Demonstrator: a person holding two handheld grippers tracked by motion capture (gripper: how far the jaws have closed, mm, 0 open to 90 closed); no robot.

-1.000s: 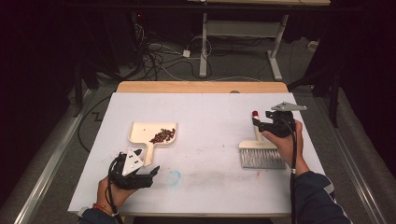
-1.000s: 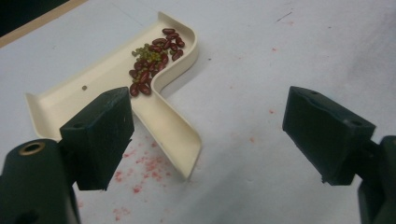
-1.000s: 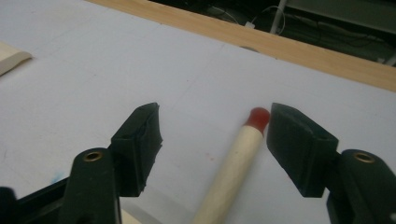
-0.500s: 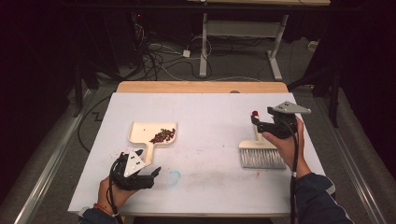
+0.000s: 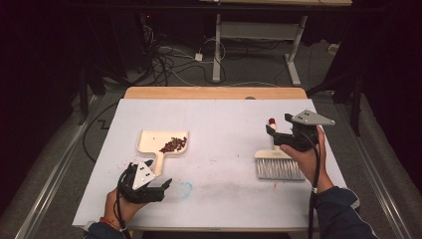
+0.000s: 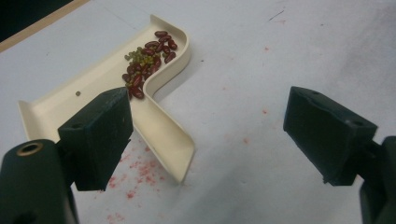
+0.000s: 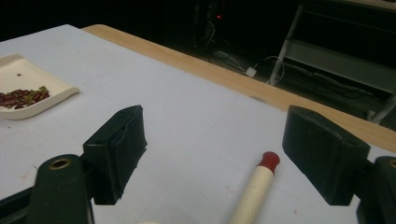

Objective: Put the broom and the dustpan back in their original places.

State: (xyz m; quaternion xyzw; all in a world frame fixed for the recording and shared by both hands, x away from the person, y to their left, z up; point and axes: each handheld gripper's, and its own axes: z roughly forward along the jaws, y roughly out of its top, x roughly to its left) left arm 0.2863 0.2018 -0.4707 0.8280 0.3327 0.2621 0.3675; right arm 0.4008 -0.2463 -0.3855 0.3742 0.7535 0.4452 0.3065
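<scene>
Left gripper (image 5: pixel 158 185) low near the table edge, jaws apart, dustpan (image 5: pixel 152 142) handle just ahead, beans (image 5: pixel 173 145) piled in its tray; right gripper (image 5: pixel 276 133) jaws wide, hovering over the brush (image 5: pixel 278 168) handle

Smooth cream plastic dustpan (image 6: pixel 163 135), matt white counter (image 5: pixel 224 124) with wooden edge, glossy dark red beans (image 6: pixel 149 60), brush (image 5: pixel 278 167) with grey bristles

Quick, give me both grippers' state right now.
Left gripper: open, holding nothing, near the dustpan handle.
Right gripper: open, holding nothing, above the brush handle.
</scene>
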